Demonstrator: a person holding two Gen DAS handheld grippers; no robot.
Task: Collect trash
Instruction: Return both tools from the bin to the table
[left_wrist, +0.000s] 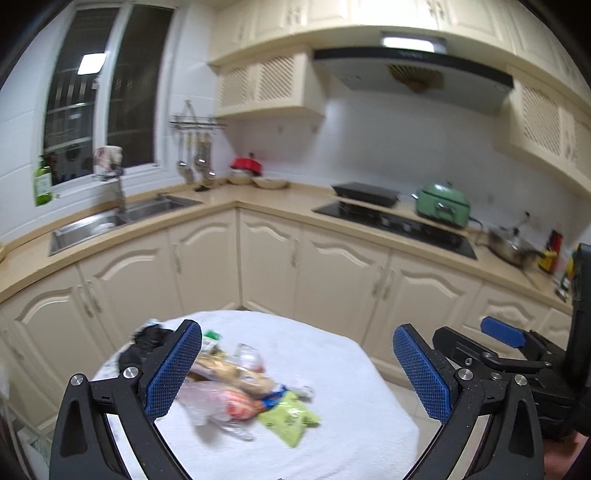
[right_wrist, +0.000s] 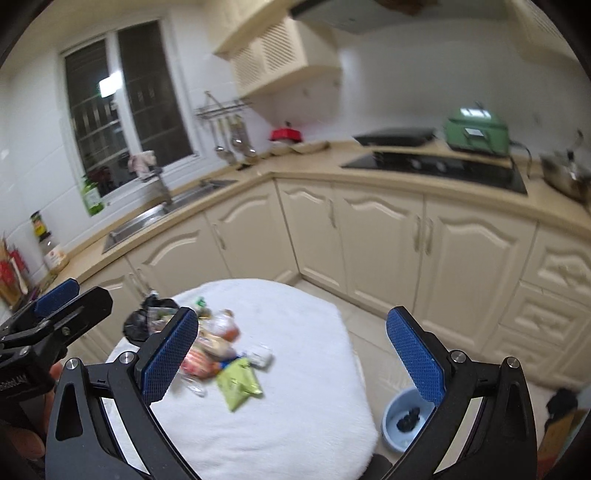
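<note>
Cabinets (left_wrist: 332, 266) in cream run along two walls of the kitchen under a beige counter (left_wrist: 280, 201), into which a steel sink (left_wrist: 110, 221) and a black cooktop (left_wrist: 399, 223) are set; a green lidded appliance (left_wrist: 443, 205) is seen beyond the cooktop. Nearer the cameras, a round table covered by a white cloth (left_wrist: 332, 424) is placed in front of the cabinets. The trash (left_wrist: 236, 387) is gathered in a loose heap on the left part of this cloth: clear plastic wrappers, a bread-like packet, a yellow-green pouch (left_wrist: 290, 417) at the heap's near right edge, and a crumpled black bag (left_wrist: 147, 343) at the far left rim. A pale blue bowl (right_wrist: 402, 417) holding dark bits is seen on the floor to the right of the table. The left gripper (left_wrist: 295, 373) is held above the table with its blue-padded jaws wide apart and nothing between them. The right gripper (right_wrist: 291, 354) is likewise held over the cloth, jaws spread and empty, just beside the left one. Finer detail of the wrappers is lost to blur.
</note>
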